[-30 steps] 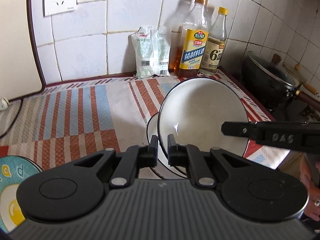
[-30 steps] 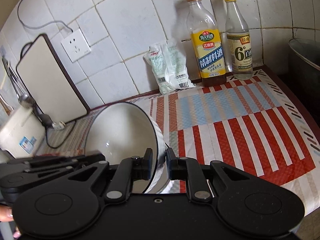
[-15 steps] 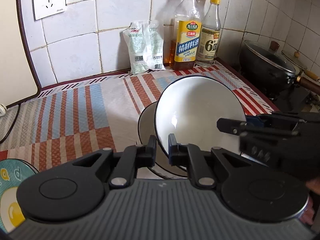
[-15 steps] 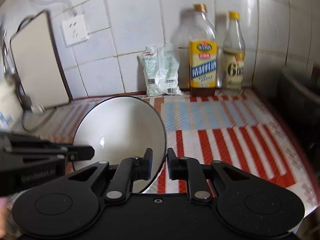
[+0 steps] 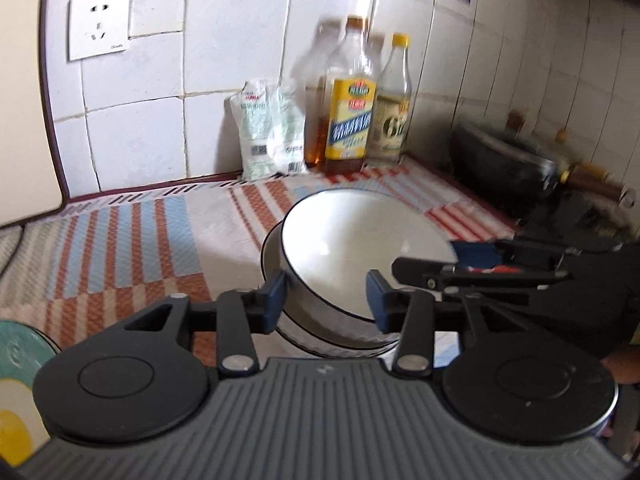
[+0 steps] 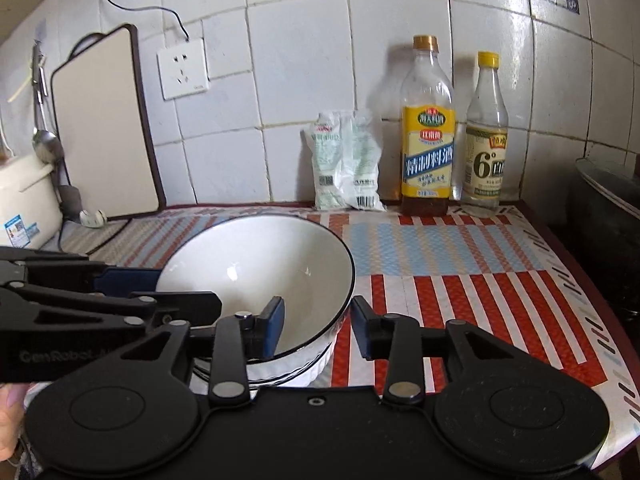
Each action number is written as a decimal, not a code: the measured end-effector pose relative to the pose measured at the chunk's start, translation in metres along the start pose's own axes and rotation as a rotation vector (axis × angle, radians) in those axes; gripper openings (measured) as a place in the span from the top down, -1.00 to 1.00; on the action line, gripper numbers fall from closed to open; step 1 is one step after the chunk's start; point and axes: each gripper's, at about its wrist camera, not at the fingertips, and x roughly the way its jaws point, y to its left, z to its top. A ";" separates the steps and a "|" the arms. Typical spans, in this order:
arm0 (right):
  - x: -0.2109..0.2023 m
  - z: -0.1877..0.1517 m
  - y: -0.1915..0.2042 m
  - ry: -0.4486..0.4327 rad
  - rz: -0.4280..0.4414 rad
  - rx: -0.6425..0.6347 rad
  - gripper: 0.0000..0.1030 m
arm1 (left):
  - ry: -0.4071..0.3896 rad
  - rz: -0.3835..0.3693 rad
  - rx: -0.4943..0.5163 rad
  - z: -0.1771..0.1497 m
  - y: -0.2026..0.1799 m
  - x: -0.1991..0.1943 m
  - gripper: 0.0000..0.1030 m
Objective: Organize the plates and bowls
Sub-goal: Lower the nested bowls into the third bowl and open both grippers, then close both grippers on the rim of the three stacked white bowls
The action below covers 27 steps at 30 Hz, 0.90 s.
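A white bowl with a dark rim (image 5: 360, 240) (image 6: 256, 264) lies slightly tilted inside a second white bowl (image 5: 269, 252) (image 6: 308, 376) on the striped mat. My left gripper (image 5: 327, 300) straddles the top bowl's near rim; its jaws are opening and the pads stand off the wall. From the other side, my right gripper (image 6: 318, 328) straddles the rim as well, its jaws also opening and not pressing. A teal plate with an egg picture (image 5: 16, 380) shows at the left wrist view's lower left edge.
Two bottles (image 6: 428, 132) and a white bag (image 6: 344, 168) stand against the tiled wall. A dark wok (image 5: 500, 164) sits to the right, past the mat's edge. A cutting board (image 6: 104, 128) and a white cooker (image 6: 24, 200) stand at the left.
Both grippers were shut on the tilted bowl's rim. The bowl has come down into the lower bowl, and both pairs of jaws have spread apart.
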 end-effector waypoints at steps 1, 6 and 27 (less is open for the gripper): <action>-0.003 -0.001 0.001 -0.009 0.009 -0.002 0.10 | -0.020 -0.003 -0.019 -0.002 0.002 -0.004 -0.05; -0.022 -0.004 0.007 -0.054 0.038 -0.019 -0.15 | -0.130 -0.056 -0.044 -0.015 0.011 -0.023 -0.09; -0.036 -0.066 0.038 -0.125 0.084 -0.179 -0.78 | -0.210 -0.156 -0.031 -0.063 0.023 -0.050 -0.53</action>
